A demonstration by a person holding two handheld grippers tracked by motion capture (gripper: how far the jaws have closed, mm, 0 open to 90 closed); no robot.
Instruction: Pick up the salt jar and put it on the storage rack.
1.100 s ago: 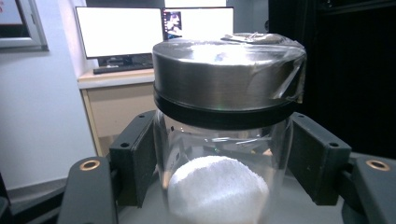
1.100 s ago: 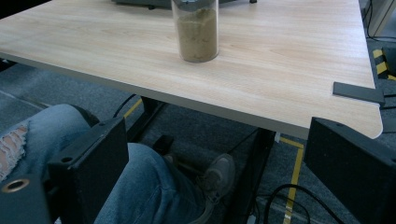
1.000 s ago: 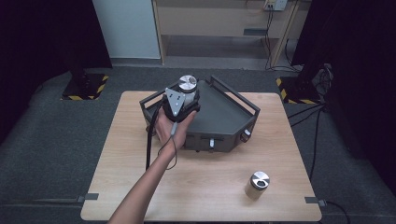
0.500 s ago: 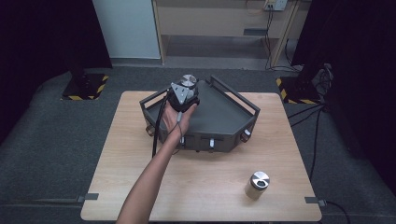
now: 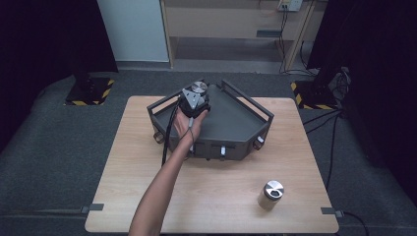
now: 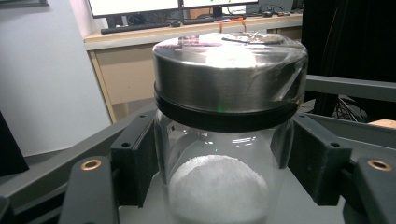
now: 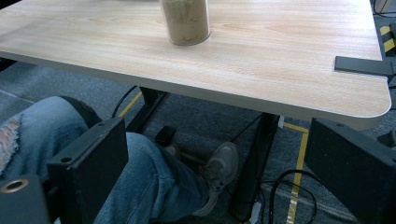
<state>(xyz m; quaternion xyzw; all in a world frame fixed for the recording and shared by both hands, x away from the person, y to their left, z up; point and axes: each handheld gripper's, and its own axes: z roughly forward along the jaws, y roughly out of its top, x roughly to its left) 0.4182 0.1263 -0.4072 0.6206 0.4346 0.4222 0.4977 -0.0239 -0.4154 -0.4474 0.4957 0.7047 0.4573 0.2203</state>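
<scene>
While the left gripper (image 5: 195,100) clamps its jaws on the glass jar (image 6: 224,154) — the one with white powder in its lower half and a steel lid (image 6: 229,70) — the hand carrying it has travelled from the near middle of the dark tray (image 5: 231,123) toward the tray's far corner and come lower than it was a second ago. In the left gripper view the black pads press the glass from both sides just under the lid, and the tray's rail runs behind the jar, so the jar sits inside the tray's walls; whether its base already touches the tray floor cannot be told, since the bottom is cut off. My reading is that the placing step is nearly finished: the jar is at or close to its spot in the tray's far corner, and letting go is what remains.

The right gripper (image 7: 219,177) waits below the desk's (image 5: 147,196) near edge, well away from the tray, over the person's knee — its jaws stand wide apart with nothing between them. A second jar (image 5: 271,195), filled with a tan powder, stands on the desk outside the tray, toward its near right, and looks like the next thing to collect.
</scene>
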